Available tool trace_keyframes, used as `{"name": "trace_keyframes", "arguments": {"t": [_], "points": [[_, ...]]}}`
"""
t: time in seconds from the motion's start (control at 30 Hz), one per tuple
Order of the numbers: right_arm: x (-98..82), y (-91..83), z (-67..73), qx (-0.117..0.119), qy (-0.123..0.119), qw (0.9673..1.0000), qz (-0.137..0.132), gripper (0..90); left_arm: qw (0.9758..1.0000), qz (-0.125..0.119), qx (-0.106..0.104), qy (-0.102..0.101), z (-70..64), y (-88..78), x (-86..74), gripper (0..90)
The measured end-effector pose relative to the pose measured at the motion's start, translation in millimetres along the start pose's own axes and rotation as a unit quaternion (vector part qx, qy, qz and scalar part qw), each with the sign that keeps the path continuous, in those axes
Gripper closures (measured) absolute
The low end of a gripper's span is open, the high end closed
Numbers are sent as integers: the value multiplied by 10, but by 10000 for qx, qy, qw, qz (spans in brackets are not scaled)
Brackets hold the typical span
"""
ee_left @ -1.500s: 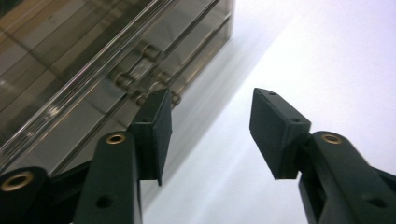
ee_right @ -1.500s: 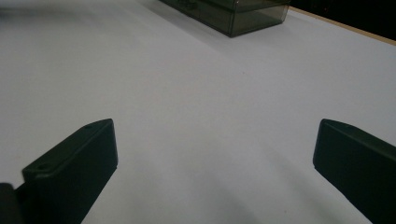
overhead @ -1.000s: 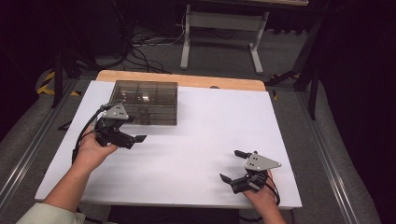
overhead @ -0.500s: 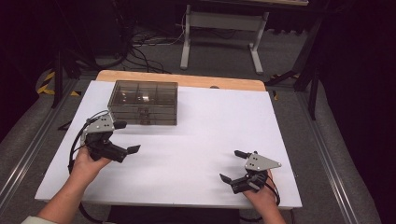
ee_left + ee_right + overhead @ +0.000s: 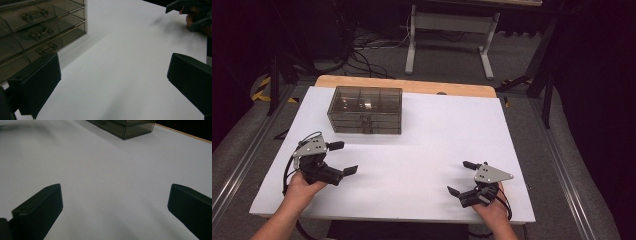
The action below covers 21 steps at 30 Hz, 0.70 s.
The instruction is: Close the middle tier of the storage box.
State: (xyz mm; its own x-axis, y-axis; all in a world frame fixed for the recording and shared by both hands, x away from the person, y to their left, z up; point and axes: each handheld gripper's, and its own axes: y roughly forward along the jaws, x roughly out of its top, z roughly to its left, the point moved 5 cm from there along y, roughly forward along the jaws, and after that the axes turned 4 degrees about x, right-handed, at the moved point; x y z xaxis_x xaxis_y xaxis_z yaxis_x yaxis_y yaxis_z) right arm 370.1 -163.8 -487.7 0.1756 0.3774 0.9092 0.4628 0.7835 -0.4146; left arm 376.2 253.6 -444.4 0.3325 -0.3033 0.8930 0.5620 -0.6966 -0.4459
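A smoky clear plastic drawer box stands at the back left of the white table; its three stacked drawers with small handles face me. My left gripper hovers open at the front left, below the box, with nothing between its jaws. My right gripper rests open at the front right, jaws wide and empty. The box corner sits far off in the right gripper view. The right gripper also appears far off in the left gripper view.
A wooden strip runs along the table's far edge. Beyond it are a white stand and floor cables. Metal rails flank the table on both sides.
My left gripper has drawn back from the drawer box toward the front left of the table. The right gripper has stayed in place.
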Motion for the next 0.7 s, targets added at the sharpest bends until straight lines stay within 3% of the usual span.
{"name": "trace_keyframes", "arguments": {"t": [0.4,0.53,0.7], "points": [[0,-1,1,-3,5,10000,1,5,9988,-268,292,288,-25,-48,-210,0],[0,-2,0,-5,5,10000,2,6,9985,-354,342,225,-13,-58,-317,0],[1,-2,1,-4,18,10000,-12,5,9982,-374,369,287,4,-54,-434,0]]}}
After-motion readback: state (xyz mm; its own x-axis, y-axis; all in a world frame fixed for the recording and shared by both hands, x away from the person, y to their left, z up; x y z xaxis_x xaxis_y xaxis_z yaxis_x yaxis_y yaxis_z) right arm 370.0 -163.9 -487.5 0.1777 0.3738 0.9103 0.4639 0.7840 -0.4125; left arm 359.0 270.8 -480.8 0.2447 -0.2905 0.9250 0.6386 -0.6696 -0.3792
